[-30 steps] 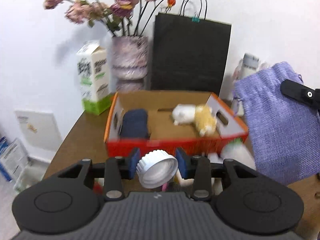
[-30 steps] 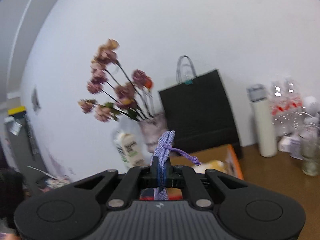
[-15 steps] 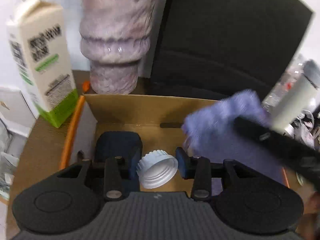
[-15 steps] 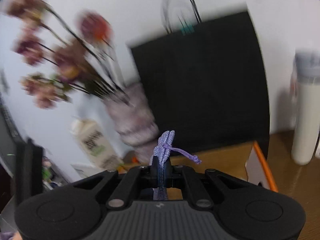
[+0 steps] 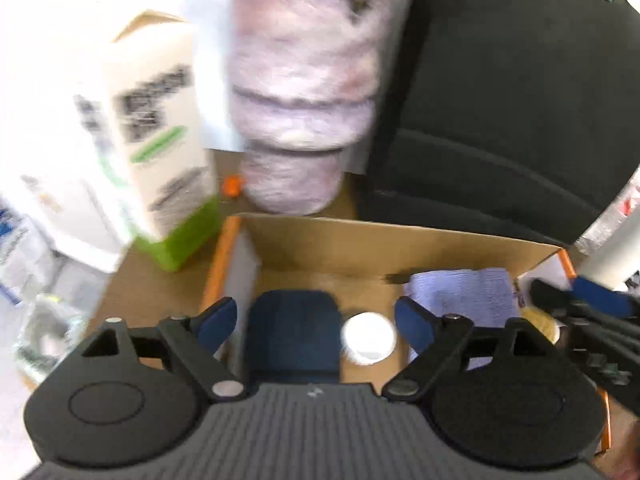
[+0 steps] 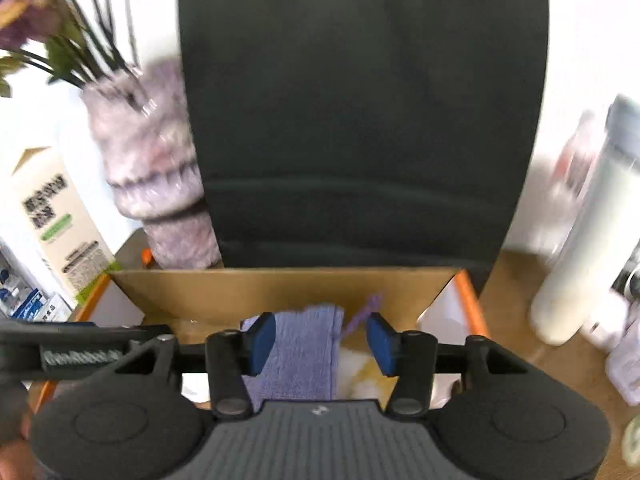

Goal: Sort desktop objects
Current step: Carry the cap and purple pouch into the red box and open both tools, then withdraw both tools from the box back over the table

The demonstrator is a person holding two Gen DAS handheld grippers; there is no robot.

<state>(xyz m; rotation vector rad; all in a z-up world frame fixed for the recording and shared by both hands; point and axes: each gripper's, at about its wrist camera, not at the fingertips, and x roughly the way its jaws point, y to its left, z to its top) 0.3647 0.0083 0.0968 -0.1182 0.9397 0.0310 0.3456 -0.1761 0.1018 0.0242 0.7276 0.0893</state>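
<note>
Both grippers hover over the orange-edged cardboard box (image 5: 360,240). My left gripper (image 5: 316,322) is open; the white bottle cap (image 5: 368,338) is loose in the box below it, beside a dark blue object (image 5: 292,332). My right gripper (image 6: 322,342) is open above the purple drawstring pouch (image 6: 300,352), which lies in the box (image 6: 280,286) over a yellow and white plush toy (image 6: 360,372). The pouch also shows in the left wrist view (image 5: 468,292), with the right gripper (image 5: 592,312) at its right.
Behind the box stand a black paper bag (image 6: 360,120), a mottled purple vase with flowers (image 6: 156,184) and a milk carton (image 5: 152,152). A white bottle (image 6: 580,248) stands on the wooden desk to the right of the box.
Both grippers moved in over the box and opened. The left let go of the white cap and the right let go of the purple pouch; both now lie in the box.
</note>
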